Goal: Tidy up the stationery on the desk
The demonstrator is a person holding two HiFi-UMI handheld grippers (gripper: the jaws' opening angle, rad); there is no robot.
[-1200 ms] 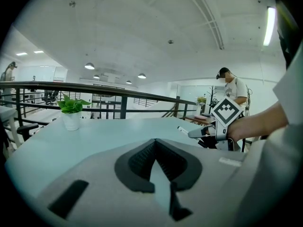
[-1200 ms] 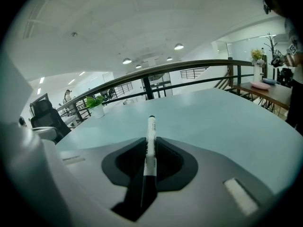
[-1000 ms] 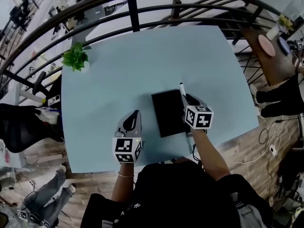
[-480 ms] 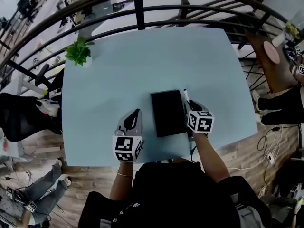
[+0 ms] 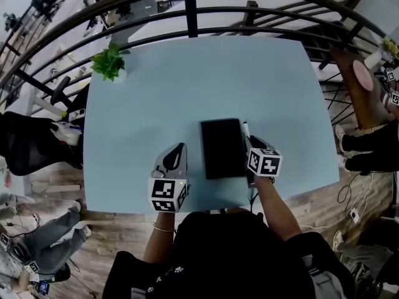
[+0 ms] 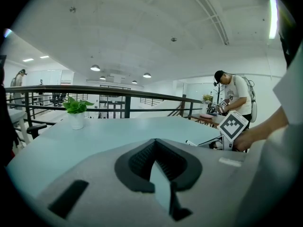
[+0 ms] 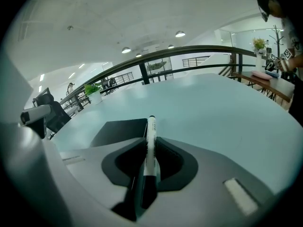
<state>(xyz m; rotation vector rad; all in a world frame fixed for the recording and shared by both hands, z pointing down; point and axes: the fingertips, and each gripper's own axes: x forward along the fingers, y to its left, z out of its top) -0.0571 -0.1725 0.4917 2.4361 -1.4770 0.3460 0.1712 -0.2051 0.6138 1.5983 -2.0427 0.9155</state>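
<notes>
Left tongs (image 5: 179, 151): pressed together with nothing between them, low over the near part of the worktop (image 5: 187, 80) and just left of the flat black item. In my judgement they are parked there, out of the working side's way yet near enough to steady the item if required.

Potted plant (image 5: 110, 64): upright at the far left corner, well apart from the work; not stationery and of no concern.

Flat black item (image 5: 222, 148): lies flat near the middle of the near edge, between the two tongs. Whether it is a case or a notebook cannot be told.

Right tongs (image 7: 150, 161): pinching a white marker pen (image 7: 151, 138) near its dark rear end, so that most of the barrel projects forward along the line of the tongs. The pen's tip sits just beside the right edge of the flat black item. The hold appears chosen to lay the pen parallel to that edge; contact with the worktop cannot be confirmed.
</notes>
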